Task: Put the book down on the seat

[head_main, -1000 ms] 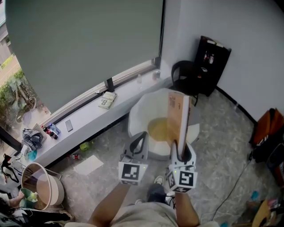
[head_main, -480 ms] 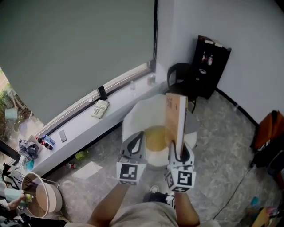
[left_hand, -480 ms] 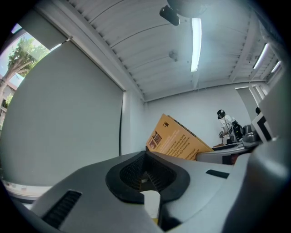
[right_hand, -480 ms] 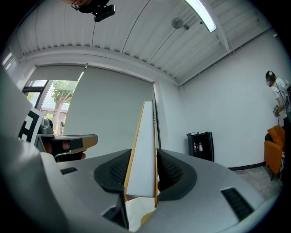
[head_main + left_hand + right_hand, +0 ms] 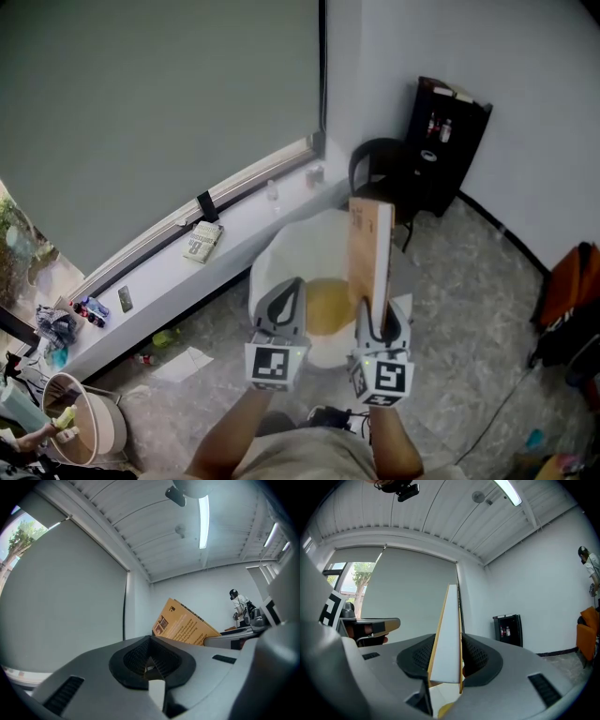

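Note:
A thin orange-covered book [image 5: 368, 248] stands upright on its edge, and my right gripper [image 5: 380, 307] is shut on its lower part. In the right gripper view the book [image 5: 447, 634] rises between the two black pads, which press on both covers. My left gripper [image 5: 284, 289] is held beside it on the left, shut with nothing in it; its pads [image 5: 140, 656] meet in the left gripper view, where the book [image 5: 185, 625] shows to the right. Below both grippers is the round white seat [image 5: 277, 248] with a yellow cushion [image 5: 323, 305]. The book is above the seat and does not touch it.
A black chair [image 5: 380, 164] and a black cabinet [image 5: 448, 131] stand in the corner behind the seat. A low window ledge [image 5: 159, 281] with a booklet [image 5: 200, 242] runs along the left. A sheet of paper [image 5: 183, 366], a round basket [image 5: 89, 431] and an orange bag [image 5: 577, 272] are on the floor.
I have moved toward the seat with both grippers; it lies closer under them now. The book stays upright in the right gripper, and the left gripper stays shut.

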Tool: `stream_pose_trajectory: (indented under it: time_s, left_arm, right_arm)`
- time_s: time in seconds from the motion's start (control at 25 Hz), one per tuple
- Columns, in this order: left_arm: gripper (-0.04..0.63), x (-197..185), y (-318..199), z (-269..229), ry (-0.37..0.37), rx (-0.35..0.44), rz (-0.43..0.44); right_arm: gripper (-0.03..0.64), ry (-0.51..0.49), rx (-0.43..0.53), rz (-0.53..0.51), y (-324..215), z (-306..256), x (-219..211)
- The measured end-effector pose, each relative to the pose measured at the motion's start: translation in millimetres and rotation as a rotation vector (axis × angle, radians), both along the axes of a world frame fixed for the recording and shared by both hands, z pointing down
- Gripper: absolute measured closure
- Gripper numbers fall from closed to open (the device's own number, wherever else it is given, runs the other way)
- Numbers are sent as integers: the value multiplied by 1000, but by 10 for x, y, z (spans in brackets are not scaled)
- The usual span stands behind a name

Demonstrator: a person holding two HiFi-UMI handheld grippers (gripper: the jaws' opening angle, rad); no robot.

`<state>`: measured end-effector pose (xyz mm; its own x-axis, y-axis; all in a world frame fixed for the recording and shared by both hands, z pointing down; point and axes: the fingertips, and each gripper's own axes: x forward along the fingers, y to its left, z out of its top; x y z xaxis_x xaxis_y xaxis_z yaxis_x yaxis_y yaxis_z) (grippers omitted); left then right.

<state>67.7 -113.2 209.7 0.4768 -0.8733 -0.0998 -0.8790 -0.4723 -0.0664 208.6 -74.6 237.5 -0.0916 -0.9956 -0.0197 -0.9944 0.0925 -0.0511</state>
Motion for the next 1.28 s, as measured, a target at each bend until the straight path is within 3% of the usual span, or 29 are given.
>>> stream_pose_trajectory:
  time_s: [0.36, 0.68, 1.28]
  left_arm:
    - [589, -74, -553, 242, 7, -38, -5]
    - [589, -366, -1287, 431, 12, -79, 19]
    - [589, -908, -2470, 1224, 13, -234, 79]
  right_arm:
    - [466, 16, -50, -14, -525, 241, -108]
    - [466, 24, -109, 9, -1239, 449, -408]
    - [466, 48, -292, 68, -2293, 1269, -878]
